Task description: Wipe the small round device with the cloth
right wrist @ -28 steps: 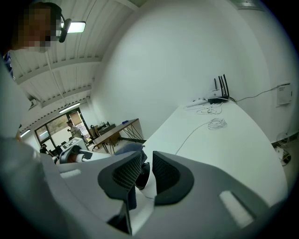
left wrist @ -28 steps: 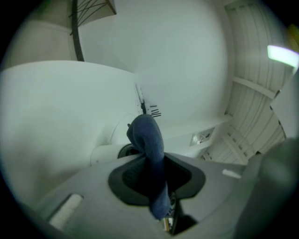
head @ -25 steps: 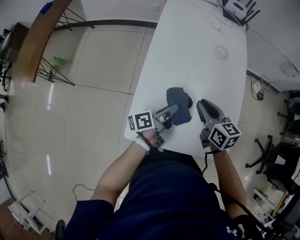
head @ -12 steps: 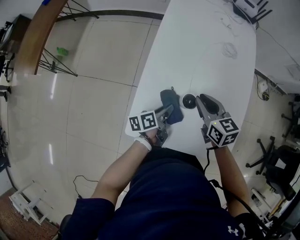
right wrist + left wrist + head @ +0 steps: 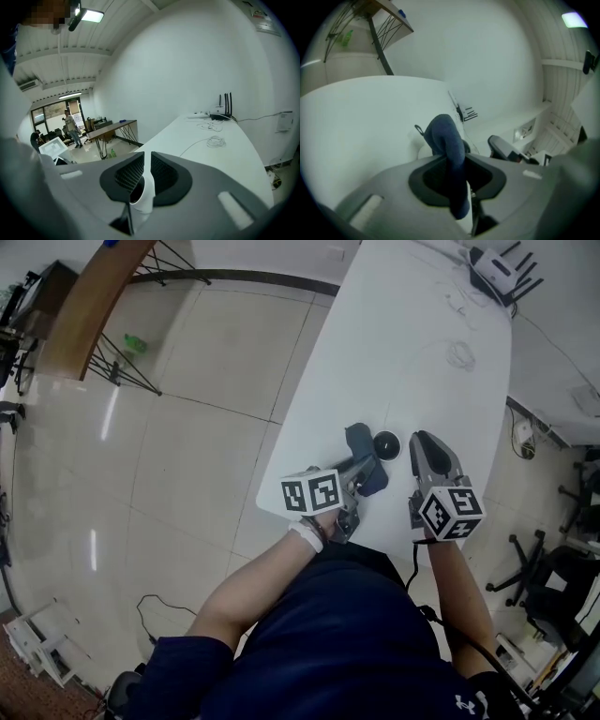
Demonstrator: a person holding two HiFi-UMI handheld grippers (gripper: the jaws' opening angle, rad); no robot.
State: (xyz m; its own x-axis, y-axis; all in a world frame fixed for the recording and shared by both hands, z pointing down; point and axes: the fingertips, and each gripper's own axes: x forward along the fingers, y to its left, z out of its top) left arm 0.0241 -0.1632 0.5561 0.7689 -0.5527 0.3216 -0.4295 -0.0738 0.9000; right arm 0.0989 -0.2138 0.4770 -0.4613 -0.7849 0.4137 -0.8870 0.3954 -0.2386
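**Device steadied, cloth poised for the wipe**

Between the jaws of the right gripper (image 5: 146, 157) the small round device (image 5: 142, 197) is seen, white-sided and dark-topped. These jaws have just been closing and are drawn narrow, and the pads are judged to be pressed against the white side. The left gripper (image 5: 453, 159) is clamped on the cloth (image 5: 443, 133). A dark blue fold is pinched between the pads, and a rounded bulge is left projecting just ahead of the tips. From the left jaws, the device lies just beyond that bulge and to its right. It is near the bulge, though contact cannot be confirmed.

The step in hand is judged to be the steadying of the device so that wiping can be done. The next move calls for the cloth bulge to be brought onto the dark top and rubbed across it with light pressure. The right grip must be firm enough that the device is not pushed across the table (image 5: 412, 352).

Both grippers are pointed shallowly downward and are converged on the device. The left forearm (image 5: 253, 592) is reached in from the lower left. The right forearm (image 5: 457, 601) is held nearly straight ahead, by the table's near edge.
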